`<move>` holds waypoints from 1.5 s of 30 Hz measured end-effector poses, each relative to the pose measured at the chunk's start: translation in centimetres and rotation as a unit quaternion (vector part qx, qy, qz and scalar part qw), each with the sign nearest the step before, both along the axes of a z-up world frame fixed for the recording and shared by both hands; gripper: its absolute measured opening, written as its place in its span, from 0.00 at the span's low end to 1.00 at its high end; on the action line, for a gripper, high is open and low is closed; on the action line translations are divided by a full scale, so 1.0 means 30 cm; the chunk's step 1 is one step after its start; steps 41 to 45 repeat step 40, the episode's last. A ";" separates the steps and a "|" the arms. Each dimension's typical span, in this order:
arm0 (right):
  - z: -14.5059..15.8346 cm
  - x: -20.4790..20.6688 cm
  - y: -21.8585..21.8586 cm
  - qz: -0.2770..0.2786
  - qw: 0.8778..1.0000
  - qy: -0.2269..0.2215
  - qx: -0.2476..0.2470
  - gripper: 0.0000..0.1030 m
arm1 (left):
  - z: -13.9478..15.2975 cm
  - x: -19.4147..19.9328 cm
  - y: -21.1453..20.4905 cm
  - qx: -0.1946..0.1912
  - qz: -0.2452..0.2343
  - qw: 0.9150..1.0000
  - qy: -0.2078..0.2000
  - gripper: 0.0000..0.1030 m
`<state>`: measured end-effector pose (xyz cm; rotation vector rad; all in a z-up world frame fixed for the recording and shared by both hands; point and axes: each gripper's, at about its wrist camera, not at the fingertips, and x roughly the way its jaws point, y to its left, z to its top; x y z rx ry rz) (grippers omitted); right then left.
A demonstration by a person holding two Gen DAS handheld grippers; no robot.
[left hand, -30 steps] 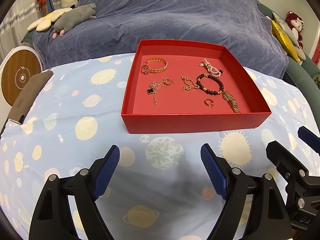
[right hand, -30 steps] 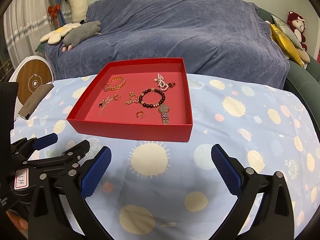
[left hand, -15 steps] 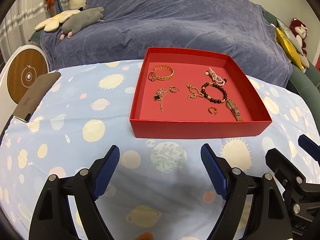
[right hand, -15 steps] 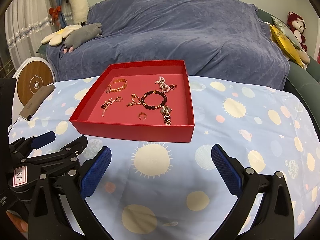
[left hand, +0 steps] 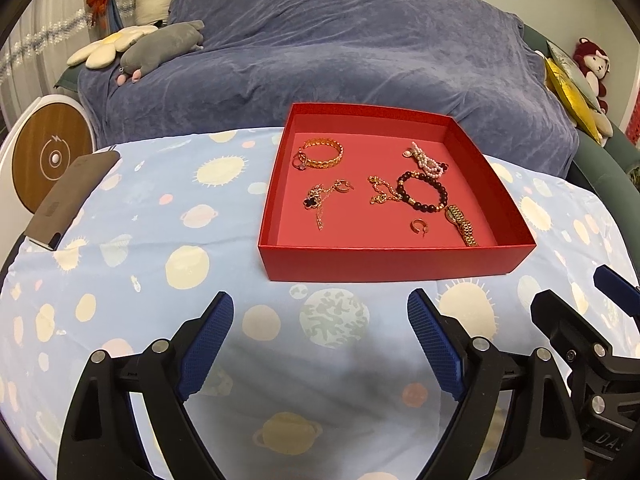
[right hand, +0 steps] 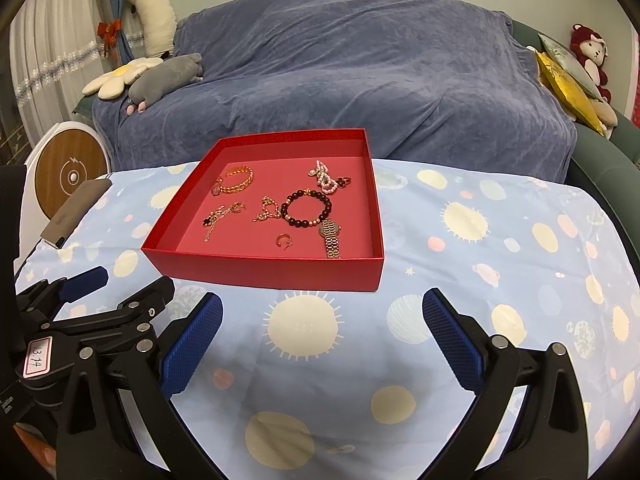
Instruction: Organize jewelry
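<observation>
Left hand-held gripper (right hand: 80,292), tagged "13 14" (right hand: 38,357), beside red tray (right hand: 260,270)

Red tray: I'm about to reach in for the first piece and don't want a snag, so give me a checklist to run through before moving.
1. Left gripper open, nothing between the jaws, which have just been opening: ok.
2. Right gripper open and empty: ok.
3. Red tray flat on the cloth, no lid, nothing blocking the near wall: ok.
4. Small ring lies apart from other pieces: ok.
5. Bead bracelet free of the gold chain: not ok, they touch and may be linked.
6. Watch free of the bead bracelet: cannot tell, they meet at one end.
</observation>
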<state>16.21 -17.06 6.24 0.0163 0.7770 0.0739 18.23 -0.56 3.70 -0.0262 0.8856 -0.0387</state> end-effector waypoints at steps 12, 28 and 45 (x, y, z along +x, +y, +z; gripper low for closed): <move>-0.002 -0.006 0.008 0.004 1.000 -0.002 -0.003 0.95 | 0.011 -0.010 0.008 0.010 0.005 1.000 -0.014 0.87; 0.002 -0.012 0.022 0.008 1.000 -0.007 -0.005 0.95 | 0.013 -0.017 0.020 0.003 0.007 1.000 -0.020 0.88; 0.006 -0.019 0.030 0.003 1.000 -0.016 -0.005 0.95 | 0.027 -0.019 0.018 0.013 0.012 0.999 -0.030 0.88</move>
